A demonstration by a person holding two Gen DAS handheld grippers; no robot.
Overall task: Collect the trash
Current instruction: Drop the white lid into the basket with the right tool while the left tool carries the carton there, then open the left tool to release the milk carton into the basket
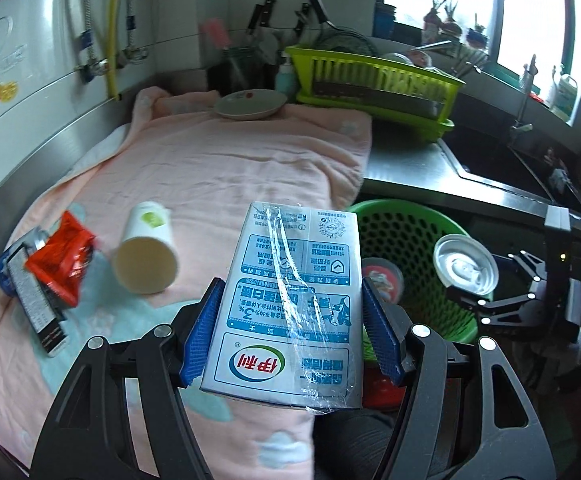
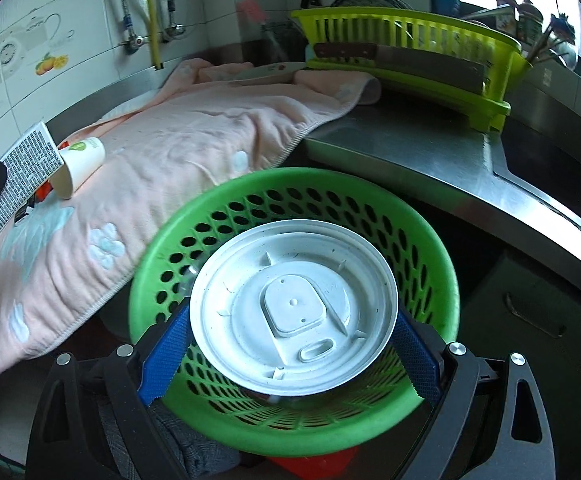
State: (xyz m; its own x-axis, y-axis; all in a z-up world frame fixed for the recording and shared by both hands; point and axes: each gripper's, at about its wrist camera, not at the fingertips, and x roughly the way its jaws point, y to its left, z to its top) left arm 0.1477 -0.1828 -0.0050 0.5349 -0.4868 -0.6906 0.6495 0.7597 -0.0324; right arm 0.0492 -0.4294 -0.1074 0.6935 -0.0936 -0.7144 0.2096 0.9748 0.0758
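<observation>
My left gripper (image 1: 292, 330) is shut on a blue and white milk carton (image 1: 290, 300) and holds it above the pink towel's front edge, left of the green basket (image 1: 402, 224). My right gripper (image 2: 290, 334) is shut on a white plastic cup lid (image 2: 292, 308), held over the open green basket (image 2: 162, 240). The lid (image 1: 465, 265) and right gripper (image 1: 466, 300) also show in the left wrist view. On the towel lie a white paper cup (image 1: 146, 254), a red wrapper (image 1: 60, 258) and a flat printed packet (image 1: 36, 300).
A pink towel (image 1: 218, 160) covers the counter. A plate (image 1: 250, 104) sits at its far end, beside a lime dish rack (image 1: 374, 80) with a cleaver. A steel sink (image 1: 498, 160) lies to the right. A round red-rimmed item (image 1: 382, 280) lies in the basket.
</observation>
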